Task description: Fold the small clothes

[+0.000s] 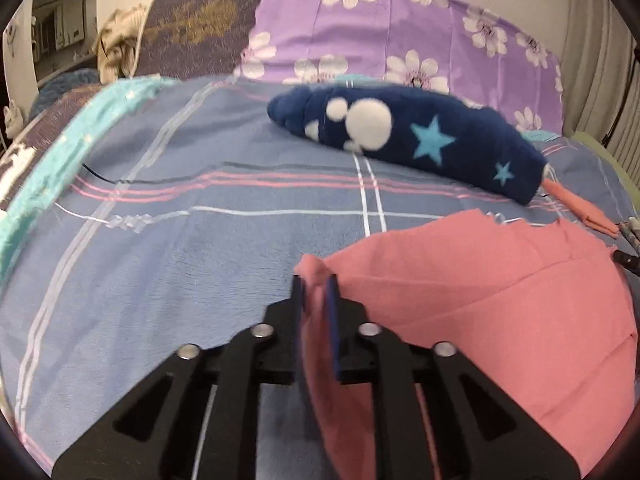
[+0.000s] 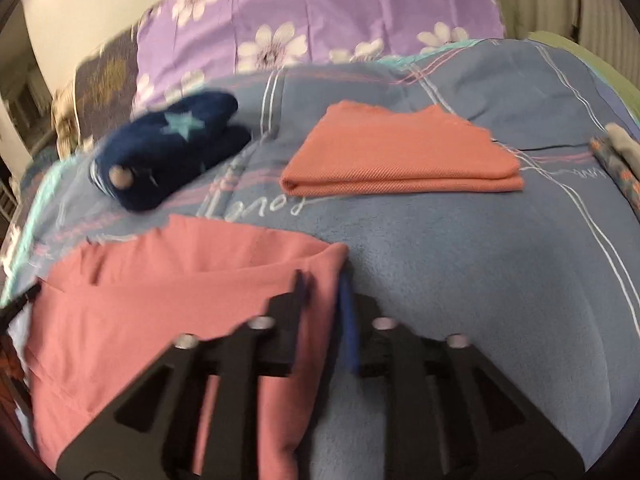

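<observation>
Pink cloth point(image 1: 480, 308) lies near on the bed point(image 1: 200, 248); my left hand-held gripper point(image 1: 316, 284) and right hand-held gripper point(image 2: 322, 280) each pinch a corner. Folding is underway; next I'd carry both corners across evenly.

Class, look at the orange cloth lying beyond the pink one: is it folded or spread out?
Folded. The orange cloth lies as a neat rectangle on the blue blanket, with stacked layers showing along its near edge.
</observation>
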`<state>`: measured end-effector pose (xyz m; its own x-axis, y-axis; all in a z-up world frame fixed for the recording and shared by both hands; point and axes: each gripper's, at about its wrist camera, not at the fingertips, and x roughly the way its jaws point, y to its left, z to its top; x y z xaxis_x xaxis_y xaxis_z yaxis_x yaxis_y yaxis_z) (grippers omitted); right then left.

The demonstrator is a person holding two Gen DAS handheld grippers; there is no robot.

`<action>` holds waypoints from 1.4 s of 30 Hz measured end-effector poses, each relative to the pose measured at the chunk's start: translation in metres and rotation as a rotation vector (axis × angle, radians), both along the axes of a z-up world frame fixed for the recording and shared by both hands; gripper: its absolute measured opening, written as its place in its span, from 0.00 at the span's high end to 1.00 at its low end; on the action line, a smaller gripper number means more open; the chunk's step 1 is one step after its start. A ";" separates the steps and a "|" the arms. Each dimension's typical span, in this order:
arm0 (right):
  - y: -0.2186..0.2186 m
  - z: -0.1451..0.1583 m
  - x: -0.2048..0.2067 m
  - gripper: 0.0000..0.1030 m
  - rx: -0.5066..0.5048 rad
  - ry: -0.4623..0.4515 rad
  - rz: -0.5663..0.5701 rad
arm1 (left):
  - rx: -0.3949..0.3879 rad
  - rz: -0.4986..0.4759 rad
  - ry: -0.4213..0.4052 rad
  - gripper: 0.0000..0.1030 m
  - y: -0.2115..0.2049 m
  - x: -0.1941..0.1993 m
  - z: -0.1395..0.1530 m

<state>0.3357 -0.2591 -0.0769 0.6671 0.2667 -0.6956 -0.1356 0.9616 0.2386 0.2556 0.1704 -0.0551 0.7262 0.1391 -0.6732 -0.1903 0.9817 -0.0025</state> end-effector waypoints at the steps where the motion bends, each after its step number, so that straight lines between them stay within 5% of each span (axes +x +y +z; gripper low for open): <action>1: -0.001 0.006 -0.011 0.72 0.003 -0.017 0.016 | 0.014 -0.018 -0.026 0.72 -0.004 -0.013 0.009; 6: 0.005 0.004 -0.072 0.68 -0.075 -0.029 0.157 | 0.074 -0.191 -0.070 0.42 -0.038 -0.067 0.015; 8: 0.014 -0.023 -0.080 0.65 -0.223 0.040 0.164 | 0.256 -0.193 0.074 0.38 -0.057 -0.068 -0.021; 9: 0.016 -0.032 -0.089 0.64 -0.277 0.002 0.169 | 0.316 -0.183 0.115 0.37 -0.060 -0.067 -0.034; 10: 0.014 -0.030 -0.096 0.62 -0.281 -0.025 0.165 | 0.332 -0.178 0.084 0.37 -0.061 -0.072 -0.038; 13: 0.003 -0.016 -0.114 0.61 -0.185 -0.020 0.139 | 0.209 -0.164 0.072 0.37 -0.053 -0.090 -0.020; 16: -0.001 -0.010 -0.144 0.60 -0.162 -0.035 0.191 | 0.043 -0.248 0.069 0.37 -0.051 -0.121 -0.010; 22: -0.010 -0.021 -0.193 0.65 -0.076 0.043 0.260 | -0.039 -0.344 0.151 0.37 -0.063 -0.176 -0.032; 28: -0.029 -0.031 -0.246 0.73 0.032 0.081 0.274 | -0.120 -0.424 0.139 0.37 -0.076 -0.227 -0.039; 37: -0.068 -0.038 -0.333 0.73 0.191 0.098 0.296 | -0.199 -0.499 0.107 0.68 -0.085 -0.302 -0.047; 42: -0.084 -0.038 -0.377 0.73 0.215 0.111 0.310 | -0.242 -0.510 0.088 0.70 -0.082 -0.341 -0.049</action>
<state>-0.0414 -0.3435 -0.1148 0.4560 0.5915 -0.6650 -0.3741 0.8053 0.4598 -0.0854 0.0886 -0.1041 0.6005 -0.3800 -0.7035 0.2976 0.9229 -0.2445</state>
